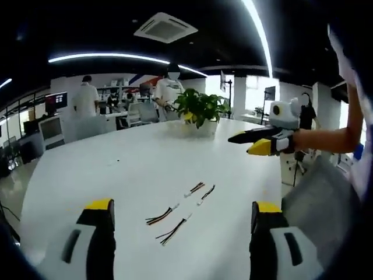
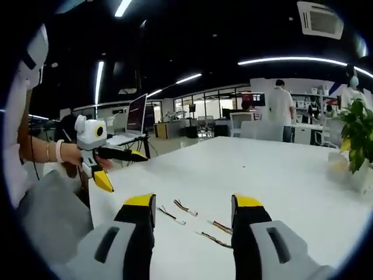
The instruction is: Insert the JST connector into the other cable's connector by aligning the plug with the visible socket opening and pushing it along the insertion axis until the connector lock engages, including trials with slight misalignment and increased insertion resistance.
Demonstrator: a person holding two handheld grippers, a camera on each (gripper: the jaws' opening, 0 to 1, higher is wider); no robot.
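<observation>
The left hand-held gripper [image 1: 182, 211] hangs above the white tabletop [image 1: 140, 157] with its yellow-tipped jaws spread wide and nothing between them. Just beyond the jaw tips, four short cables lie loose on the tabletop in two rows: a nearer pair, one cable with dark and orange wires [image 1: 161, 216] and another beside it [image 1: 173, 230], and a farther pair, the red-and-black cable [image 1: 195, 189] next to a darker one [image 1: 206, 193]; each ends in a small white connector, and none of them touch. The right hand-held gripper [image 2: 193, 205] is likewise open and empty, held over the same tabletop [image 2: 274, 169], with the cables [image 2: 185, 208] lying between and ahead of its jaws. In the left gripper view it appears at the right [image 1: 252, 143], held up off the tabletop by a person's hand [image 1: 300, 140], well apart from the cables. Farther back, a potted plant [image 1: 201, 111] stands on the tabletop, and two people [image 1: 86, 98] stand among desks in the office behind.
</observation>
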